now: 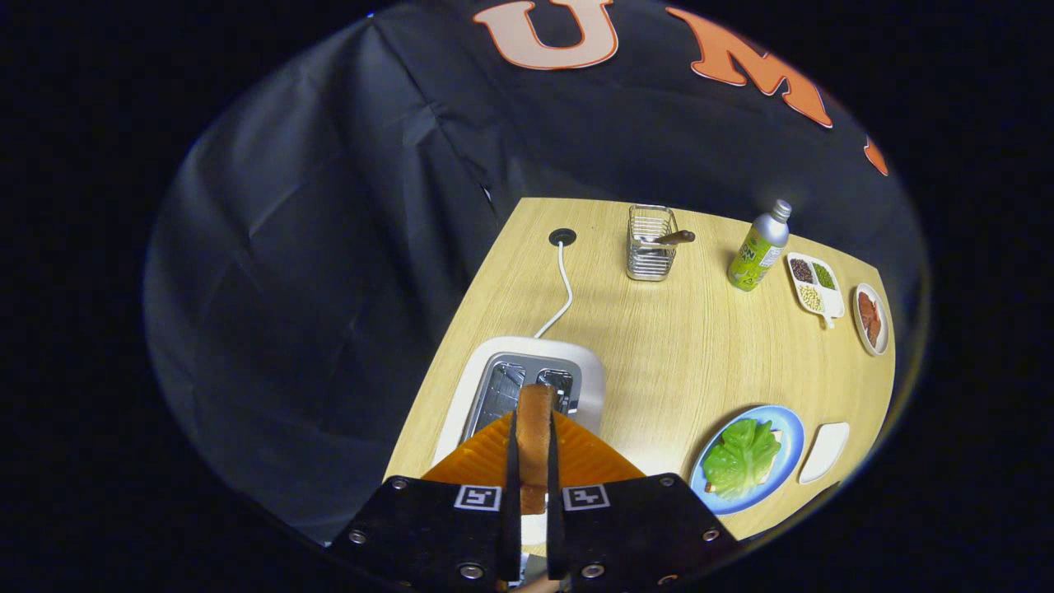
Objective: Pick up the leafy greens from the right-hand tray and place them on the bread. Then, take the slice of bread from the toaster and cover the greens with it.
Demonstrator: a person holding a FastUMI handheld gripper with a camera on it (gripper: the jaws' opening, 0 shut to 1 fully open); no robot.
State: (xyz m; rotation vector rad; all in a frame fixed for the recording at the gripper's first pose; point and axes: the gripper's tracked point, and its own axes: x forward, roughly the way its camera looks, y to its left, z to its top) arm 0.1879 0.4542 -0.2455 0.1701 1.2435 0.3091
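- Gripper [531, 461] fingers clamped on the bread slice [535, 428], above the toaster [527, 383] at the table's left edge.
- Carry it level to the greens [741, 457] on the plate [786, 428] near the front edge; lay it flat.

The gripper [533, 461] pinches a bread slice [535, 436] above the toaster [527, 375]; greens [739, 457] on the plate [786, 428] at three o'clock.

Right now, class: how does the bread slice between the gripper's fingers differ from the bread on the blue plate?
The bread slice stands on edge, bare, clamped by the gripper above the toaster. The plate's bread lies flat on the blue plate, mostly hidden under leafy greens. Both look toasted brown.
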